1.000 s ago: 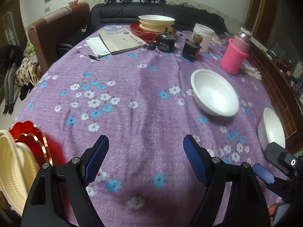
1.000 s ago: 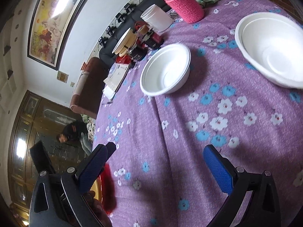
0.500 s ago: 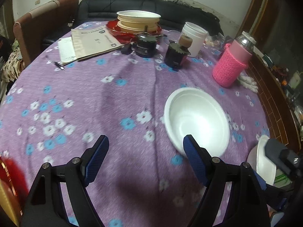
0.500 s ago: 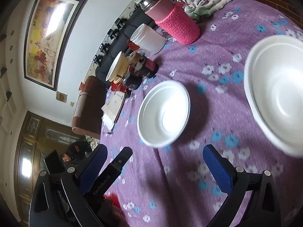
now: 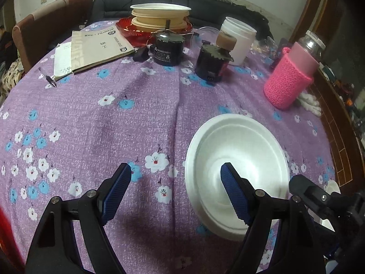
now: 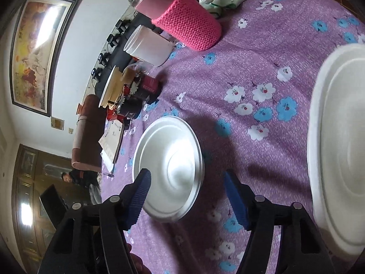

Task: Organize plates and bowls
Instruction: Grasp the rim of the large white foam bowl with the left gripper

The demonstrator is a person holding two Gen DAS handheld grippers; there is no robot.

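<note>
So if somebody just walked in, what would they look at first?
Probably the white foam bowl sitting on the purple flowered tablecloth, right in front of the open left tool, with one blue finger over its rim. Next, the bright pink knitted bottle cover standing at the right side of the table. At the far edge, a stack of cream plates rests on a red dish.

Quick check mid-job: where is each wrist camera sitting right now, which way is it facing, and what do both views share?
Left wrist: on the left gripper, open, facing across the table to the sofa; one blue finger over the white bowl.
Right wrist: on the right gripper, open, rolled sideways, facing the same bowl.
Shared: that bowl, the pink bottle.
</note>
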